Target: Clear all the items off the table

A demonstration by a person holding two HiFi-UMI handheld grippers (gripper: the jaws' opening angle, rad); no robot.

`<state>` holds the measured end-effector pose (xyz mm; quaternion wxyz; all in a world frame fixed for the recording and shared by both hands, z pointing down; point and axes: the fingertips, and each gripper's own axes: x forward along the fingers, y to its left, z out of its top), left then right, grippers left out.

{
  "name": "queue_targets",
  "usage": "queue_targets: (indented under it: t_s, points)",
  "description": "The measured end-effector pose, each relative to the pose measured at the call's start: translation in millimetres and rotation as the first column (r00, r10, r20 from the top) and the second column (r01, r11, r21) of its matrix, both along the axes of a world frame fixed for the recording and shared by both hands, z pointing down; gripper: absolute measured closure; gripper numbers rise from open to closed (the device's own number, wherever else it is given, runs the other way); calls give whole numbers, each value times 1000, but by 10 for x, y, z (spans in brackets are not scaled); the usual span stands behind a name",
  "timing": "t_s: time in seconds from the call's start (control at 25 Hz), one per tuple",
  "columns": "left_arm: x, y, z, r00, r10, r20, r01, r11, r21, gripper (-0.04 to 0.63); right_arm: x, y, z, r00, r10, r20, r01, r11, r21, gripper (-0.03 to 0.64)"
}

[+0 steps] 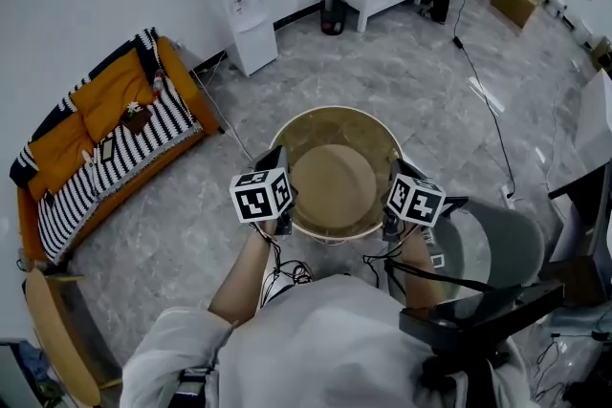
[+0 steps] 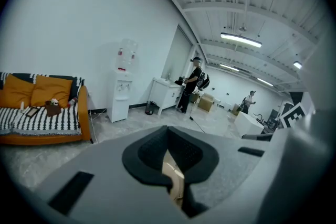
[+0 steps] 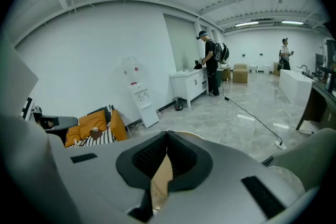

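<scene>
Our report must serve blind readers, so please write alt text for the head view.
Seen from above, a person holds a round tan tub over a grey floor, with the left gripper and the right gripper each clamped on its rim at opposite sides. An orange sofa with a striped throw stands at the left, a white water dispenser beyond it.

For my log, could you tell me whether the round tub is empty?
Empty: the round tub shows only its bare tan bottom.
</scene>
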<state>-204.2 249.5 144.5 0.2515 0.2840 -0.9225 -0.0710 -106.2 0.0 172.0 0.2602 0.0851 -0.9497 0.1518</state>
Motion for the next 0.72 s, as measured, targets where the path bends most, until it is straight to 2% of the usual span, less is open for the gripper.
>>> queue_targets:
  t_s: [0.32,0.72]
  points:
    - [95,-111,-84,999,-15,33,15,1000,-6,588,11,-84,-145,999,-35,31,34,998,60,594]
    - [233,-117,-29,998,-46,32,47,998,-31,588,44,-116,-97,997,-64,41,63,997,34,594]
